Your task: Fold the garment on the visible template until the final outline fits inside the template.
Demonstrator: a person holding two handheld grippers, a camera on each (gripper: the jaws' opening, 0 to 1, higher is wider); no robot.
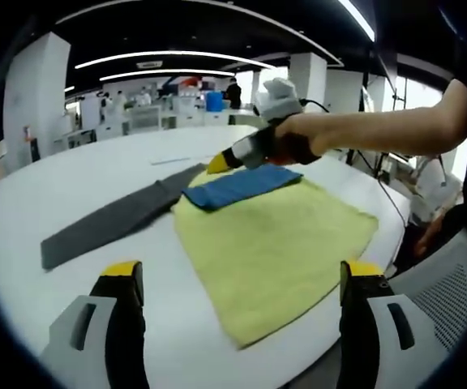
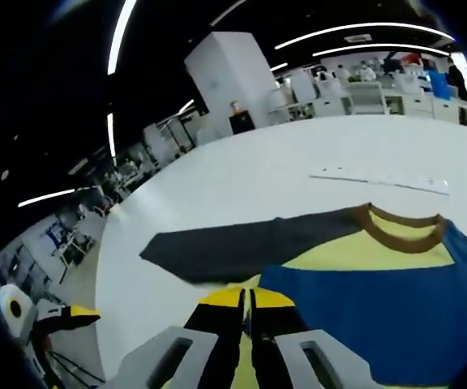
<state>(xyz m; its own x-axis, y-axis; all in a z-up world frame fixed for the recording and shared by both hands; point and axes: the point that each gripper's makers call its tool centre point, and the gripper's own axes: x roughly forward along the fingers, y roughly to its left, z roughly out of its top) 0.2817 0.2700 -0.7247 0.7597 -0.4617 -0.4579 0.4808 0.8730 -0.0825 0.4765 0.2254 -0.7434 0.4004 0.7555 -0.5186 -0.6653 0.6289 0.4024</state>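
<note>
**Garment partly folded on a white table, right gripper pinching its cloth**

Yellow-tipped jaws of the left gripper (image 1: 237, 279) stand wide apart at the bottom of the left gripper view, holding nothing and hovering short of the near corner of the garment (image 1: 274, 235). Ahead of those jaws the garment lies flat on the white table (image 1: 96, 174): a broad yellow panel nearest, a blue strip folded across its far edge, and a dark grey sleeve (image 1: 116, 219) stretching away to the left of the tool. Beyond the blue strip, the right gripper (image 1: 217, 162) comes in from the right, held in a person's hand (image 1: 298, 142), its yellow tip down at the far edge of the cloth.

From the right gripper view, the right gripper (image 2: 248, 312) has its jaws pressed together, with a thin edge of yellow fabric caught between them. Just ahead of it lies the blue panel to the right, the grey sleeve (image 2: 242, 243) running off to the left, and a brown collar (image 2: 401, 229) further forward. A pale strip (image 2: 379, 180) lies on the table (image 2: 242, 178) beyond the collar. The left gripper (image 2: 67, 318) shows low at the left edge of that view.
</note>
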